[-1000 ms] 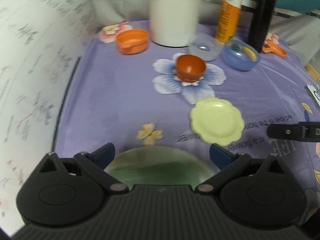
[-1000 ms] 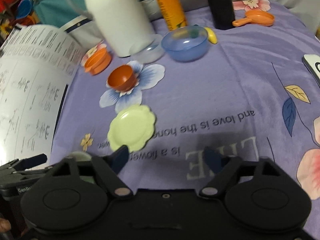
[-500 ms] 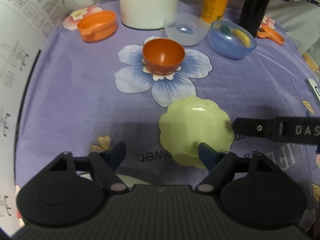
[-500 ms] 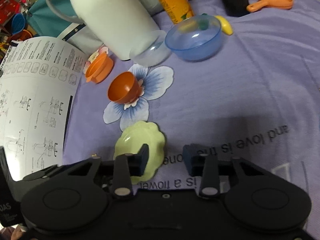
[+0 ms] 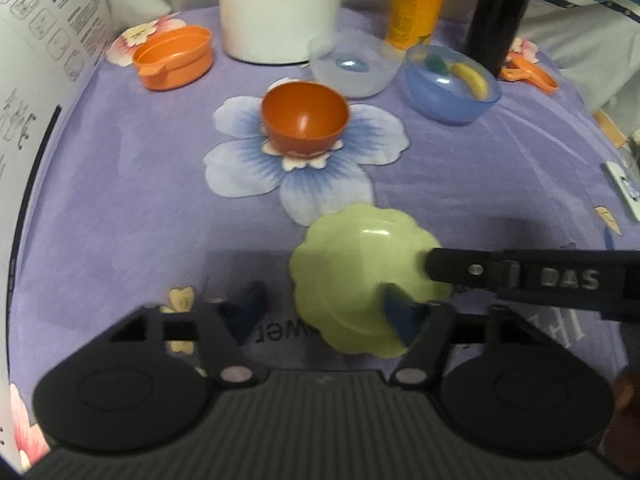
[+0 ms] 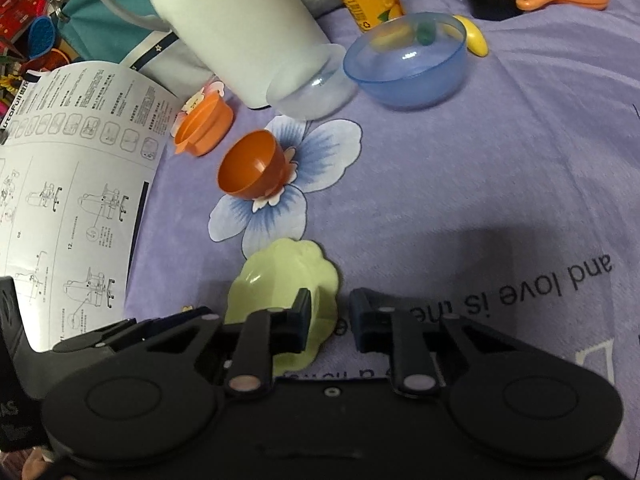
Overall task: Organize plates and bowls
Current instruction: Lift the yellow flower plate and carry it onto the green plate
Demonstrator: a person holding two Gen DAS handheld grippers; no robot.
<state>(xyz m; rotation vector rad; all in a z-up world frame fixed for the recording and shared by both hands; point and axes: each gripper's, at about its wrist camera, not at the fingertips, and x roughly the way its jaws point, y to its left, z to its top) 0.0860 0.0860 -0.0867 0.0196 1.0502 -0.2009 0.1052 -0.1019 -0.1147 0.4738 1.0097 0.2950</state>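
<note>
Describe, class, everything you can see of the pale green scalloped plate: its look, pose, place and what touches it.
The pale green plate is small, glossy and plastic-looking, with a wavy, flower-like rim and nothing in it. It lies on the purple floral cloth, just in front of the printed blue flower that holds the orange bowl. The right gripper straddles its edge, one finger over the plate. The left gripper has one pad at its near rim; whether either presses on it is unclear.
</note>
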